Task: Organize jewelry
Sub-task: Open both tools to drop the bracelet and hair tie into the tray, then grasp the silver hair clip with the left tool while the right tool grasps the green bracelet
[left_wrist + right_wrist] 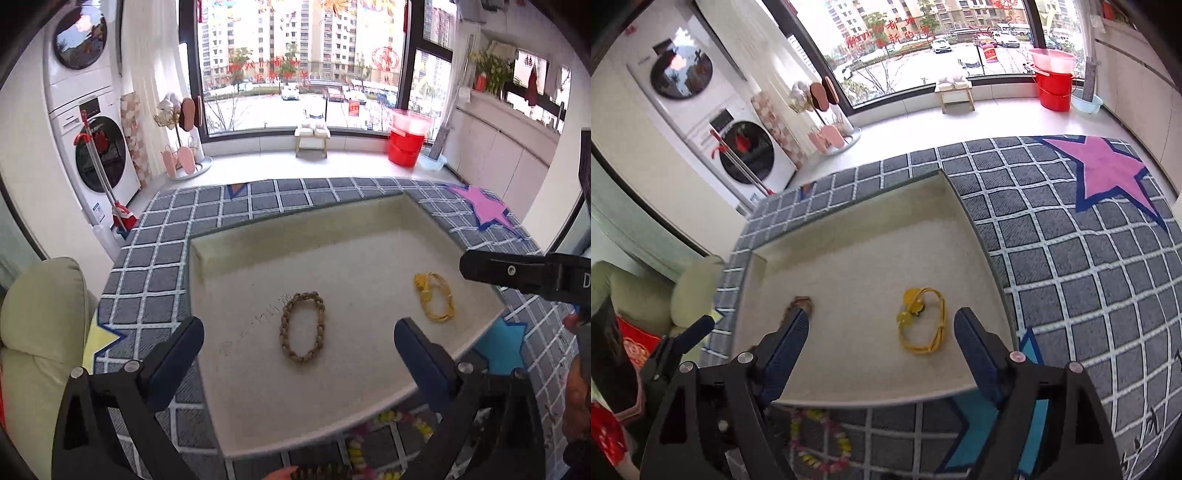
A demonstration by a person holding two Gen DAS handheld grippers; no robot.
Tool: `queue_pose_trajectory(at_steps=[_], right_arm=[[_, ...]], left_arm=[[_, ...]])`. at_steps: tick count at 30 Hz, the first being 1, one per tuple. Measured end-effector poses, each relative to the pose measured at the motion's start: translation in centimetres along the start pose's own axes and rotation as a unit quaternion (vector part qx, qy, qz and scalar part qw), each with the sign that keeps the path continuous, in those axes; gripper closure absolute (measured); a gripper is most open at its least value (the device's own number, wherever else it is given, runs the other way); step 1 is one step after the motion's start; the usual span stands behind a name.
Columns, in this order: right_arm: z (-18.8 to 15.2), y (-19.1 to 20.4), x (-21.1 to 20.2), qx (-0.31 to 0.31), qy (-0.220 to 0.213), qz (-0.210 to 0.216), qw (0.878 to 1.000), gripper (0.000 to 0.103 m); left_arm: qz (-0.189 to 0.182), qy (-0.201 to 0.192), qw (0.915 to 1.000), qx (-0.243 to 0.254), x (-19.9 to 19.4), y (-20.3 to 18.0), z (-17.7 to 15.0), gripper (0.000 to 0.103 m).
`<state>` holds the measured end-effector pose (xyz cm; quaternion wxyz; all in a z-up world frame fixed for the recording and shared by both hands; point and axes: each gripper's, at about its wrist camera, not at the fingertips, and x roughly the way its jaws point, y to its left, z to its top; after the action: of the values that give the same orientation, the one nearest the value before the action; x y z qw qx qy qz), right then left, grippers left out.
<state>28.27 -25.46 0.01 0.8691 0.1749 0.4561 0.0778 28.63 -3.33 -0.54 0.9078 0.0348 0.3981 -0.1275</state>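
**Colours and patterns across the tray and rug**

The tray (pixel 258 258) is cream-white inside, plain and faintly speckled. On it lie a tan-brown braided bracelet (pixel 303 328) and a bright yellow cord bracelet (pixel 923 325). The rug (pixel 1052 240) beneath is slate grey crossed by a white grid, with a pink star (pixel 1108 166) edged in navy, a turquoise star (pixel 506 343) and a pale yellow one (pixel 101 332). A beaded strand (pixel 820 439) mixes pink, yellow and white. The gripper pads (pixel 786 354) are dark blue on black frames.
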Motion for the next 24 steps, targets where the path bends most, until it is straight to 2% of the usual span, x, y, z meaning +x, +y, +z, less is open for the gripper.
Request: queue_pose_trajectory(at_steps=[2, 4, 10, 19, 24], right_arm=[[-0.4, 0.1, -1.1, 0.003, -0.008, 0.008, 1.000, 0.016], [-0.9, 0.2, -2.4, 0.000, -0.023, 0.007, 1.000, 0.001], [-2.9, 0.9, -5.8, -0.011, -0.056, 0.007, 0.998, 0.000], [-6.8, 1.4, -8.9, -0.028, -0.042, -0.003, 0.999, 0.000], [-9.4, 1.2, -9.9, -0.026, -0.025, 0.000, 0.999, 0.000]], left_arm=[[-0.006, -0.001, 1.0000, -0.004, -1.1, 0.3, -0.3, 0.000], [-0.008, -0.006, 0.9999, -0.007, -2.2, 0.5, -0.7, 0.000], [-0.031, -0.003, 0.9995, 0.000, -5.2, 0.7, -3.3, 0.000], [0.002, -0.001, 0.9998, -0.019, -8.2, 1.0, -7.7, 0.000], [0.000, 0.023, 0.9997, -0.010, -8.2, 1.3, -9.8, 0.000]])
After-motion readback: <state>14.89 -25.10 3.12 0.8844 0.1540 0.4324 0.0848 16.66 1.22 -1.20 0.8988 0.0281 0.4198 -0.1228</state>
